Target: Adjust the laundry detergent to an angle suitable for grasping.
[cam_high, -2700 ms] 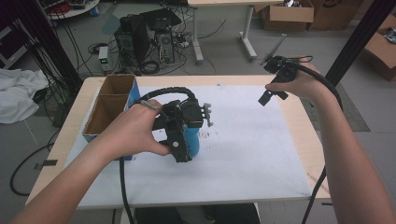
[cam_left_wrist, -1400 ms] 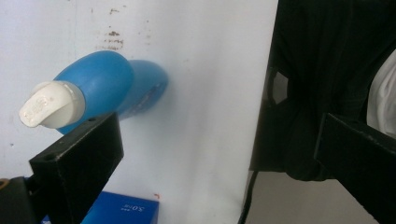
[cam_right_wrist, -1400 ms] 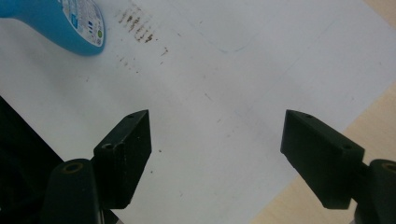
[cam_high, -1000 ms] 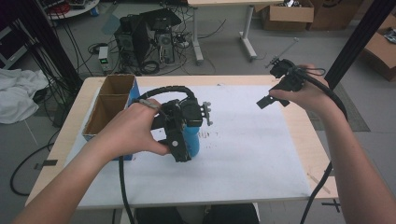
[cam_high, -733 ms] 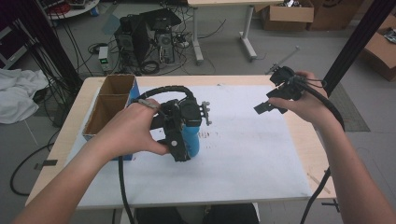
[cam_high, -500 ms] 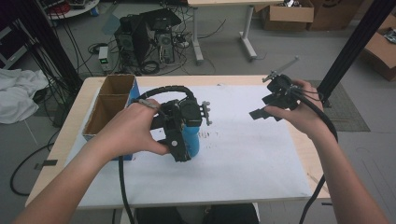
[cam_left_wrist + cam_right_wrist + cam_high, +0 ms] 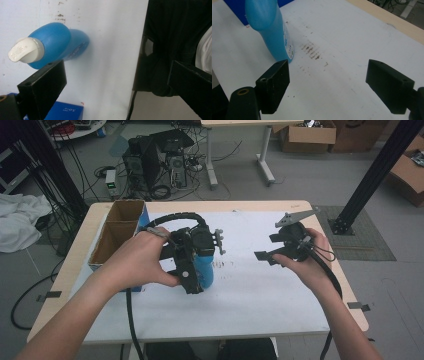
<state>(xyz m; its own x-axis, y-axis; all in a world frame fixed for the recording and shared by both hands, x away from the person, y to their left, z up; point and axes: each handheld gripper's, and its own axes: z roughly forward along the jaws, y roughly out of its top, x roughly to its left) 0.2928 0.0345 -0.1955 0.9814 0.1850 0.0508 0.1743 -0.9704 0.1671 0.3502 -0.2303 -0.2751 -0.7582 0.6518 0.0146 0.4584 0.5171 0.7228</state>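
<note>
At the left edge of the white paper-covered table (image 7: pixel 260 305) sits an open brown cardboard box with two compartments and a blue outer wall (image 7: pixel 116 234), just beside the work. Next to it, the left gripper (image 7: pixel 192 265) hangs directly over a tall blue plastic bottle with a white flip cap (image 7: pixel 50 45), which stands upright on the paper near the table's middle. In the left gripper view the jaws stand wide apart: one black jaw lies close under the bottle's shoulder, and the other is far off to the side, so nothing is clamped. If this gripper closed from such an off-centre position, I judge the near jaw would push the bottle over, since the bottle is narrow and tall. To the right, past a patch of brown smudges on the paper (image 7: pixel 312 52), the right gripper (image 7: pixel 272 255) is held above the table with its jaws spread wide and empty; they have just been opening, with nothing between them. In its own view the bottle stands off to the left, beyond one jaw. Approaching along this line could glance the bottle's rounded side and slide it toward the box or knock it into the other gripper.
</note>
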